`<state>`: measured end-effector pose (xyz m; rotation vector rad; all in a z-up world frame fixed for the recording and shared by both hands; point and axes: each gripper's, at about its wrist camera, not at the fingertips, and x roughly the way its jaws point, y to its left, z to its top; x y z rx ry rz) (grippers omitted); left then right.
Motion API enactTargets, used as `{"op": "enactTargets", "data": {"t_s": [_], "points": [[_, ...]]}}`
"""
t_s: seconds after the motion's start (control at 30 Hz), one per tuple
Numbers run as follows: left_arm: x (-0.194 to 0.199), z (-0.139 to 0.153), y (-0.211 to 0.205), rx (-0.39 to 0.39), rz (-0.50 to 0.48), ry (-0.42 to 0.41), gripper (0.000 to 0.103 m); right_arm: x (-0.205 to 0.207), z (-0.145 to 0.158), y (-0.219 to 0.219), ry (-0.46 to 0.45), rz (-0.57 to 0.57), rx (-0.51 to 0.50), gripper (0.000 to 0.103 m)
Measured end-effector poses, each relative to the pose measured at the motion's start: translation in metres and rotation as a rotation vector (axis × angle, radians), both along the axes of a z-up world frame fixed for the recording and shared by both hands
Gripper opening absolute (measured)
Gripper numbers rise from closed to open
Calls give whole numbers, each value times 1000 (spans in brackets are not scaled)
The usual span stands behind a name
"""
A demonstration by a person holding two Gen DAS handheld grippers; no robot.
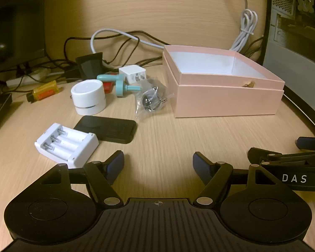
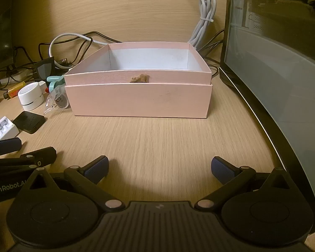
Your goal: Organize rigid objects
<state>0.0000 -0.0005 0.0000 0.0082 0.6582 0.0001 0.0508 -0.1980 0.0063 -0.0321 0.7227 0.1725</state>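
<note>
The left gripper (image 1: 158,163) and right gripper (image 2: 159,168) both hang spread wide over bare desk (image 2: 157,138), pinching nothing. The pink box (image 2: 138,99) sits at twelve o'clock of the right one; its floor is hidden. The battery holder (image 1: 66,143) lies at ten o'clock of the left.
</note>
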Motion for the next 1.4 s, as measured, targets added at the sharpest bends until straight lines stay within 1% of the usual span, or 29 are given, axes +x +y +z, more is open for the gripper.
{"op": "enactTargets", "data": {"t_s": [0.03, 0.2, 0.47, 1.4], "points": [[0, 0, 1, -12, -1, 0, 77, 0, 0, 0, -1, 0, 0, 103], [0, 0, 1, -16, -4, 0, 79, 0, 0, 0, 0, 0, 0, 103], [1, -1, -2, -5, -4, 3, 79, 0, 0, 0, 0, 0, 0, 103], [1, 0, -2, -15, -5, 1, 79, -1, 0, 1, 0, -1, 0, 103]]}}
